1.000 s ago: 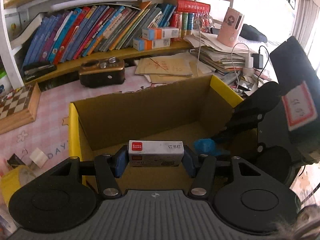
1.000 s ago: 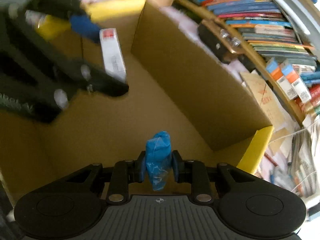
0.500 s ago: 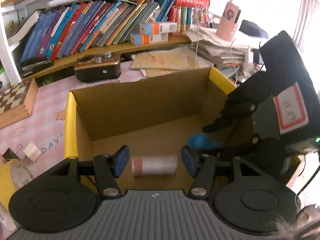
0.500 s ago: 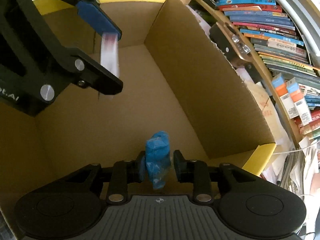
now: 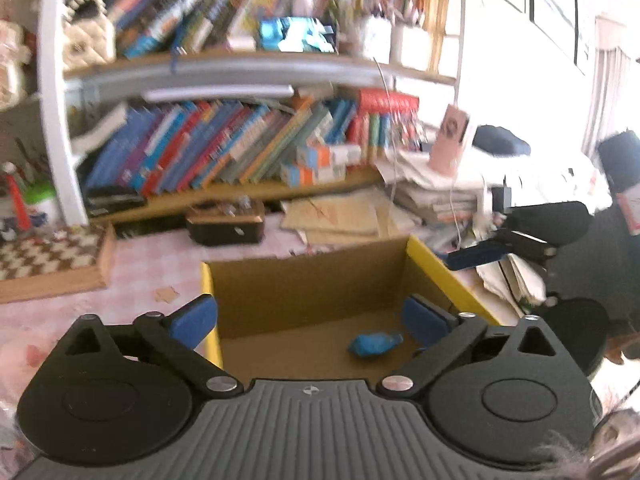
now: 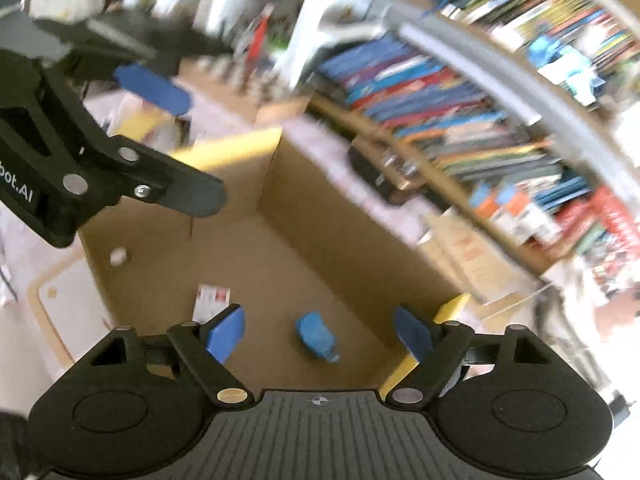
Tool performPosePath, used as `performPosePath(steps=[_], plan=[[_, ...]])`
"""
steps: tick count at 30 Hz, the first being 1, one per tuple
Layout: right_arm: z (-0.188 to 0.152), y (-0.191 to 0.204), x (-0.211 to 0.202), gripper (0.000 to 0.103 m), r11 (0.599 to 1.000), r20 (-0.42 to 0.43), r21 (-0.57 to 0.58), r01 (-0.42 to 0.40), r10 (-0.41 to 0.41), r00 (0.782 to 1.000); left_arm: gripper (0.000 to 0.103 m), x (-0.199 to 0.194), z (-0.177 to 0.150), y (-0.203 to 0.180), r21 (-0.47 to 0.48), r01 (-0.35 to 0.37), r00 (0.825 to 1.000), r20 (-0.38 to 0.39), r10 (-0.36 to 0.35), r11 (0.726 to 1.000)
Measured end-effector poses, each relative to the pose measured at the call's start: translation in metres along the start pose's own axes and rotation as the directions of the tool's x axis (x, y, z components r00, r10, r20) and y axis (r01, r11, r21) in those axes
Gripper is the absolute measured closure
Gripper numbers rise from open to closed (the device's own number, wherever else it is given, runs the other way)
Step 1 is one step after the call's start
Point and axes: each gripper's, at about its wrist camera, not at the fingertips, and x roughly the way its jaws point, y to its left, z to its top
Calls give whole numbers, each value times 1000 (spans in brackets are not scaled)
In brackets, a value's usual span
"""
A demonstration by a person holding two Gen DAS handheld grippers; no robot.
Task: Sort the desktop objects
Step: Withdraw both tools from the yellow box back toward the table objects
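An open cardboard box [image 5: 304, 284] with yellow flap edges stands on the desk; it also shows in the right wrist view [image 6: 340, 240]. A crumpled blue object [image 5: 372, 345] lies on its floor, seen too in the right wrist view [image 6: 316, 334]. A white staple box with a red label [image 6: 212, 300] lies on the floor beside it, hidden in the left wrist view. My left gripper [image 5: 308, 320] is open and empty above the box's near edge. My right gripper [image 6: 320, 334] is open and empty above the box. The other gripper's fingers [image 6: 152, 92] show at upper left.
A bookshelf full of books [image 5: 240, 148] runs behind the desk. A dark brown radio-like box [image 5: 226, 228], a chessboard [image 5: 52, 256], loose brown envelopes [image 5: 340, 216] and a paper stack [image 5: 436, 196] lie behind and beside the box. The desk has a pink cover [image 5: 152, 264].
Both grippers opened wide, dropped the staple box and the blue object onto the box floor, and rose up and back from the box.
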Motion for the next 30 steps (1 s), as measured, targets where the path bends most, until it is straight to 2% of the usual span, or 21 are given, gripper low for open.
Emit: performPosePath(steps=[6,11,15,20,24,30], plan=[[-8,16,-43,12,987,132,129,91,-108,985,0,-49,-10,8,-88,-48,997,52,52,995],[-21,30,-66,12,945,158,281,168,-218,963,0,-87,-30,19,-158,-68,992,92,83,985],[-28,46,-82,9,894,130,384,230,-299,945,0,-106,-50,29,-168,-95,991,77,109,981],[-36,77,-93,8,824,56,489,288,-359,932,0,-130,-76,47,-179,-88,994,40,97,980],[-40,103,-97,8,766,-14,559,316,-373,928,0,-144,-95,64,-182,-96,995,11,100,979],[-48,146,-101,7,701,-96,628,338,-361,928,0,-165,-122,86,-172,-108,994,-27,105,979]])
